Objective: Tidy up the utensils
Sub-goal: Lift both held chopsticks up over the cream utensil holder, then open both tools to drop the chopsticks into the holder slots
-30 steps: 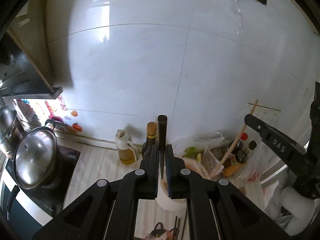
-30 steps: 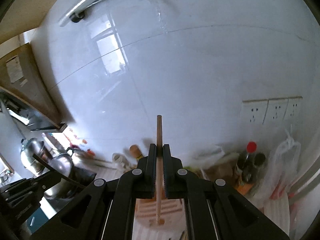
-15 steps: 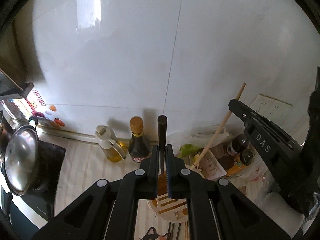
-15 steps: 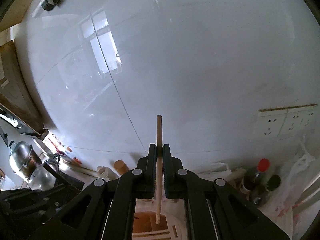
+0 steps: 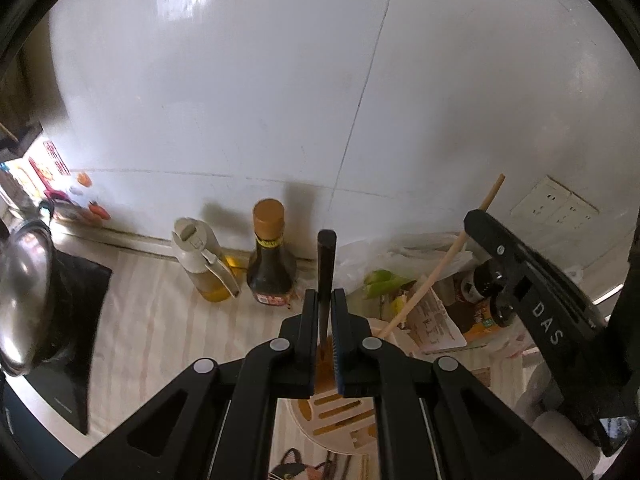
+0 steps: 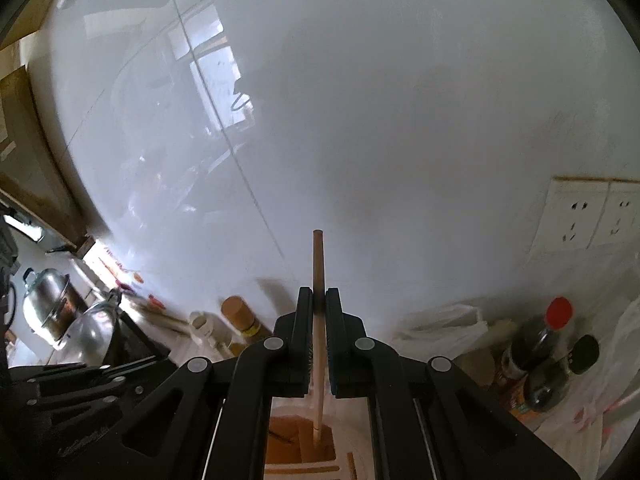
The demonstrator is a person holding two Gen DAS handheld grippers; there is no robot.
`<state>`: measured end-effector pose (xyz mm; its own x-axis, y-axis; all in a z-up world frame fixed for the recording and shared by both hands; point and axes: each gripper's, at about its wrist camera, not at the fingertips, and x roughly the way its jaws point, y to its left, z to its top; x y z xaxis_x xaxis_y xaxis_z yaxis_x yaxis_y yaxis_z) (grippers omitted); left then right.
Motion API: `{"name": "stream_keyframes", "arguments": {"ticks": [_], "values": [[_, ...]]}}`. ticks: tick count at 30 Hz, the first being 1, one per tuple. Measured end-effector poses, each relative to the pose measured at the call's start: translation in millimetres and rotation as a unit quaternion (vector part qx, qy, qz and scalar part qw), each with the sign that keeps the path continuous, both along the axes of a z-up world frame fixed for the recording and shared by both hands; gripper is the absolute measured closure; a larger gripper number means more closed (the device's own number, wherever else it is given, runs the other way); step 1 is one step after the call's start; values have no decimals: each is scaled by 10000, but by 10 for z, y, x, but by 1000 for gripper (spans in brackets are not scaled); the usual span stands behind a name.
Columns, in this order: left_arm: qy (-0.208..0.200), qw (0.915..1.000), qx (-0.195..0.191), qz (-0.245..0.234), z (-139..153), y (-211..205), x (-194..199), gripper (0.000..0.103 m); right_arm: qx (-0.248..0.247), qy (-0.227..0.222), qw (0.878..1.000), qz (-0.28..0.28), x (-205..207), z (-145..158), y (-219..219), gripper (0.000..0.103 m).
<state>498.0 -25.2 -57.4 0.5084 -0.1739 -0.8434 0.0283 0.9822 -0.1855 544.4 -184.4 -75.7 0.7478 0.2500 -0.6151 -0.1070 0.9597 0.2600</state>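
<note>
My left gripper (image 5: 325,296) is shut on a black-handled knife (image 5: 326,256) that stands upright, its thin blade pointing down over a white slotted utensil holder (image 5: 340,420). My right gripper (image 6: 318,294) is shut on a thin wooden stick (image 6: 318,264). The stick's lower end dips into an orange-brown compartment of the holder (image 6: 280,436). In the left wrist view the right gripper (image 5: 476,220) comes in from the right, with the stick (image 5: 440,272) slanting down to the holder's rim. The left gripper's body (image 6: 80,384) shows at the lower left of the right wrist view.
A dark sauce bottle (image 5: 268,256) and an oil bottle (image 5: 204,264) stand against the white tiled wall. A steel pot lid (image 5: 24,292) sits on a black cooktop at the left. Plastic bags, packets and bottles (image 6: 536,340) crowd the right, below wall sockets (image 5: 556,208).
Both grippers have come down and closer to the counter. The holder has come in under both of them, and the stick's lower end has entered its compartment.
</note>
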Motion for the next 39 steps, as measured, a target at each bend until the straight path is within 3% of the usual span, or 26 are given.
{"name": "stream_keyframes", "arguments": {"ticks": [4, 6, 7, 8, 9, 11, 13, 15, 17, 18, 20, 23, 31, 39], "values": [[22, 10000, -17, 61, -11, 23, -41, 97, 57, 245, 9995, 206, -29, -76, 13, 96], [48, 9999, 14, 101, 3, 34, -54, 92, 88, 314, 9992, 241, -50, -93, 16, 90], [49, 9999, 58, 117, 19, 40, -66, 89, 118, 350, 9990, 238, -75, -104, -5, 83], [39, 9999, 71, 129, 33, 47, -80, 78, 142, 360, 9990, 234, -89, -107, -15, 77], [-4, 9999, 64, 153, 60, 61, -102, 58, 164, 374, 9989, 212, -117, -111, -37, 75], [-159, 9995, 136, 234, 119, 97, -157, 30, 219, 393, 9988, 167, -185, -102, -86, 72], [-291, 9991, 154, 283, 166, 131, -214, 28, 210, 407, 9989, 116, -244, -92, -121, 67], [-376, 9987, 182, 286, 202, 150, -282, 11, 160, 414, 9990, 29, -330, -72, -171, 56], [-558, 9978, 218, 296, 224, 172, -376, 0, 95, 439, 9990, -52, -427, -68, -206, 36], [-672, 9969, 267, 311, 231, 184, -447, 0, 52, 432, 9990, -80, -464, -65, -218, 32], [-732, 9957, 418, 378, 209, 207, -524, 0, -143, 407, 9989, -182, -570, -68, -230, 13], [-911, 9922, 722, 449, 172, 220, -678, 0, -512, 382, 9972, -382, -772, -93, -214, 0], [-1038, 9891, 935, 455, 69, 245, -1094, 0, -1236, 108, 9884, -872, -1313, -92, -174, 0], [-1214, 9869, 1004, 352, 136, 197, -1506, 0, -1491, -90, 9838, -990, -1806, 41, -173, 0]]}}
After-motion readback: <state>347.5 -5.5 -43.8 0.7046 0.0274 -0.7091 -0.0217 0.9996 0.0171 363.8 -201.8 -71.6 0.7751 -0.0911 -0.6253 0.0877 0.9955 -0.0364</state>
